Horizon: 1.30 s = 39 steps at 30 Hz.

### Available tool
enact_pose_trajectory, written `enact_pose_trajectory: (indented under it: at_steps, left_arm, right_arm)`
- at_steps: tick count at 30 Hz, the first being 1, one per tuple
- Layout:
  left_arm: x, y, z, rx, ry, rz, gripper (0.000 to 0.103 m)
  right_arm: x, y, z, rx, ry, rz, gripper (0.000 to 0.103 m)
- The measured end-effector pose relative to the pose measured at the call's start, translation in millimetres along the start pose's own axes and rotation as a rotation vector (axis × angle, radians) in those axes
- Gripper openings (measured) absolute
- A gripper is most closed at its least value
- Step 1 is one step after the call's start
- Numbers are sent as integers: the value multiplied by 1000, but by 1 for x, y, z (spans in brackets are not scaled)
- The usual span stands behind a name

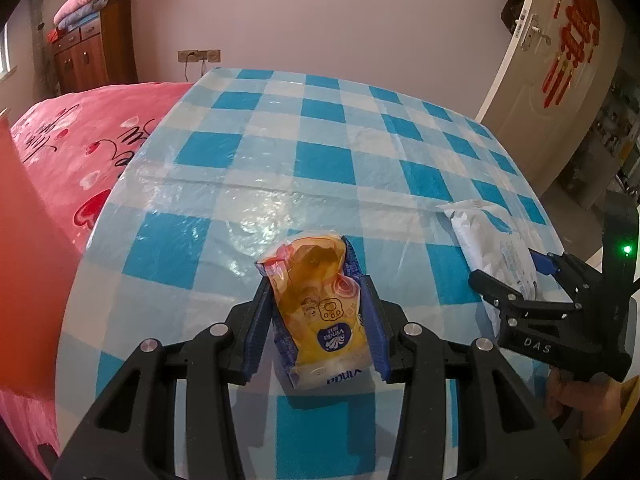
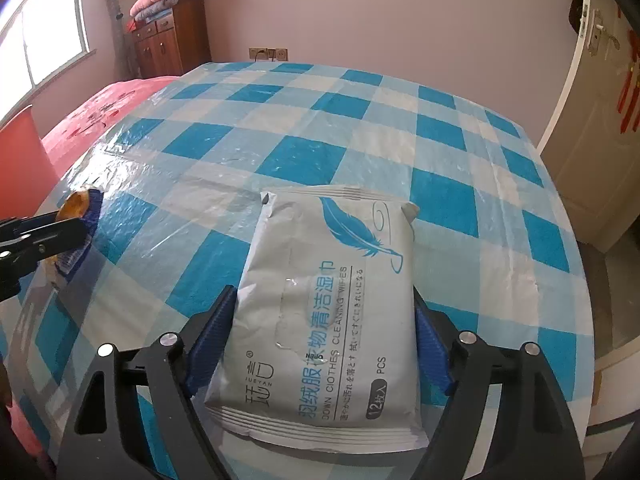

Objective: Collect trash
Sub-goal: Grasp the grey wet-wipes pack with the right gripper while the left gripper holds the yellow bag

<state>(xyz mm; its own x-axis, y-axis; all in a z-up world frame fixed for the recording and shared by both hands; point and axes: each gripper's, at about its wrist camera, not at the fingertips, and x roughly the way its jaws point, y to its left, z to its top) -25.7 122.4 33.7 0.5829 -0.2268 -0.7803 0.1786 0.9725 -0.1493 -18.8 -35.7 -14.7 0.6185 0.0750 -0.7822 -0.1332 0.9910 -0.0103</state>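
My left gripper (image 1: 318, 280) is shut on a crumpled yellow Vinda tissue packet (image 1: 320, 300), whose top sticks out beyond the fingertips over the checked table (image 1: 240, 152). My right gripper (image 2: 324, 300) is shut on a flat white wet-wipes pack (image 2: 328, 304) with a blue feather print, held by its long sides. The right gripper (image 1: 520, 276) with the white pack (image 1: 492, 240) also shows at the right of the left wrist view. The left gripper (image 2: 76, 232) with the yellow packet (image 2: 76, 202) shows at the left edge of the right wrist view.
The table has a blue-and-white checked cloth under clear plastic (image 2: 360, 128). A pink bed (image 1: 80, 152) lies to the left, a wooden cabinet (image 1: 92, 56) stands at the back left, and a white door (image 1: 552, 60) is at the right.
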Motion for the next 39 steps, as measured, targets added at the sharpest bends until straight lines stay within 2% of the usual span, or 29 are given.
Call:
enact_pose_trajectory:
  at_steps: [9, 18, 26, 39]
  left_arm:
    - [-14, 9, -8, -1, -21, 10, 45]
    - [-32, 14, -11, -1, -64, 22, 45]
    - [-48, 17, -10, 2, -103, 25, 45]
    - [-85, 32, -7, -9, -188, 54, 45]
  right_arm:
    - [-7, 10, 0, -43, -40, -65, 77]
    - [-22, 23, 5, -76, -90, -85, 77]
    - [-48, 40, 20, -120, -161, -89, 77]
    - [-72, 79, 45, -204, -223, -67, 77]
